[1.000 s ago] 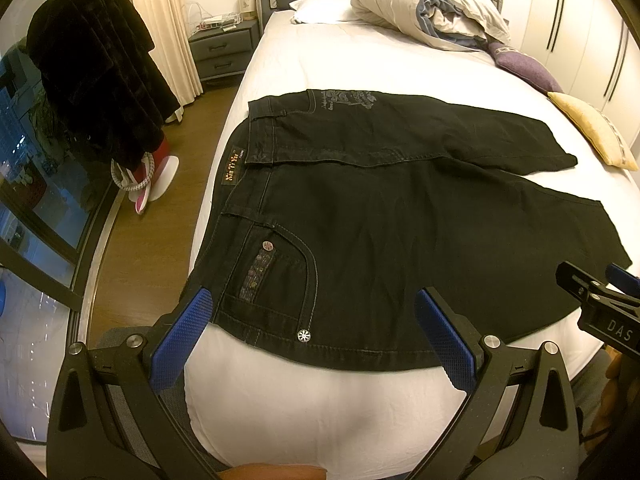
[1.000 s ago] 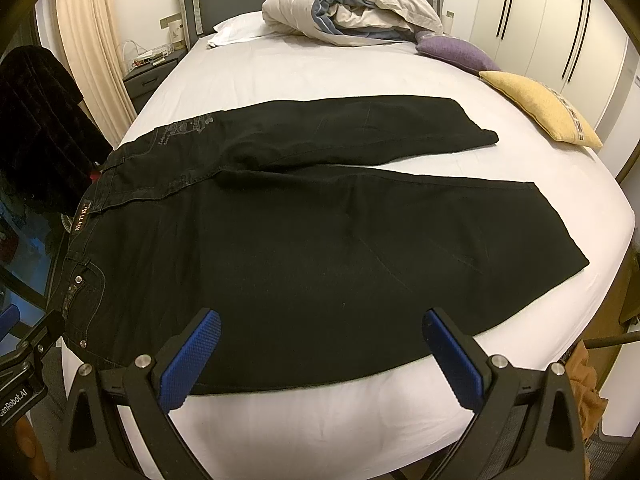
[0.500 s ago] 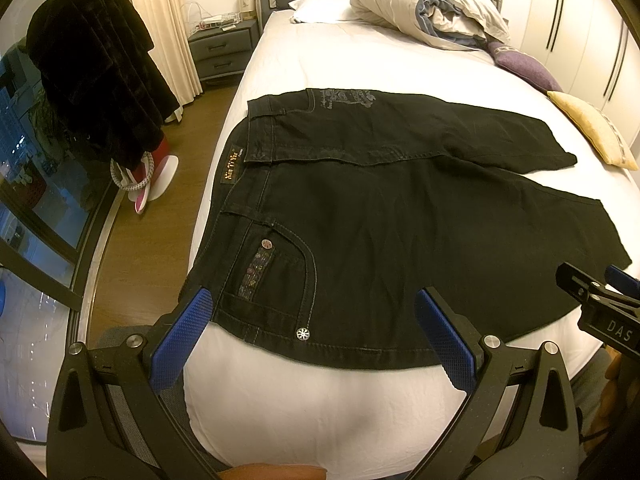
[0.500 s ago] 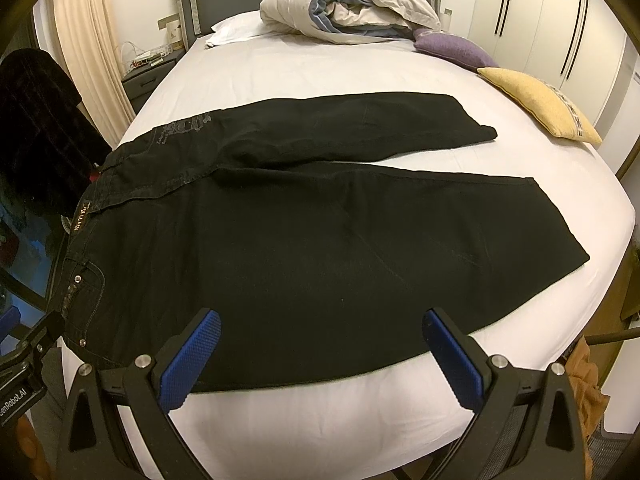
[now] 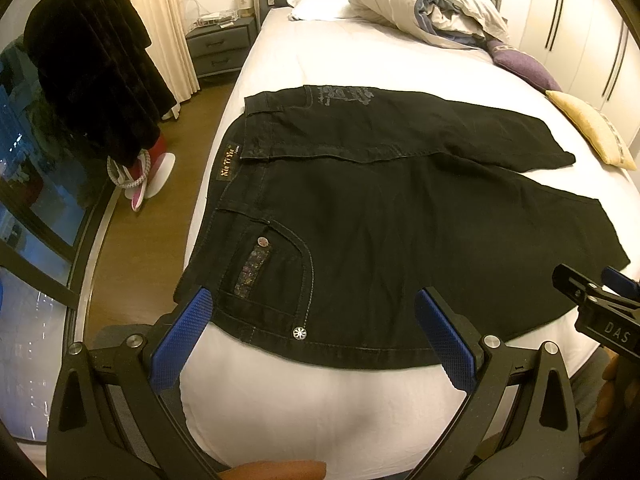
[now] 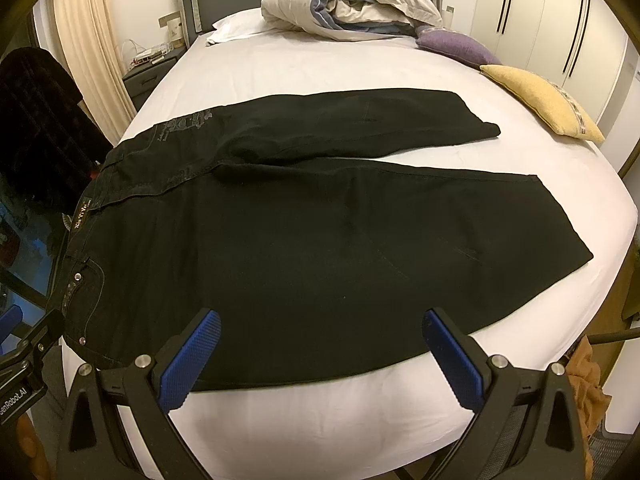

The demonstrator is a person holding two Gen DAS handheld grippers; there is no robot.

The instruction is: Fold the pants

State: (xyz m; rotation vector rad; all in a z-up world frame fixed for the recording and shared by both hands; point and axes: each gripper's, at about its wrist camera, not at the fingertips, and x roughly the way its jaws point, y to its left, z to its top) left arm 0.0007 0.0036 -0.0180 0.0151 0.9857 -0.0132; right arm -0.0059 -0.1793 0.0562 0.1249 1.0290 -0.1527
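Black pants (image 5: pixel 400 224) (image 6: pixel 320 240) lie spread flat across the white bed (image 5: pixel 304 392) (image 6: pixel 320 416), waistband toward the left edge and both legs stretching right. The near leg is wide; the far leg lies slightly apart behind it. My left gripper (image 5: pixel 312 340) hovers open over the near hem by the hip pocket with its silver stud. My right gripper (image 6: pixel 320 354) is open above the near edge of the near leg, holding nothing. The tip of the right gripper (image 5: pixel 596 304) shows at the right of the left wrist view.
A rolled duvet (image 6: pixel 352 0), a white pillow, a purple cushion (image 6: pixel 456 44) and a yellow cushion (image 6: pixel 540 98) lie at the bed's far end. A dark coat (image 5: pixel 92 92) hangs left of the bed over the wood floor. A nightstand (image 5: pixel 220 48) and wardrobe doors stand behind.
The left wrist view has crept slightly nearer to the pants' near edge. The pants lie as before and both grippers stay open.
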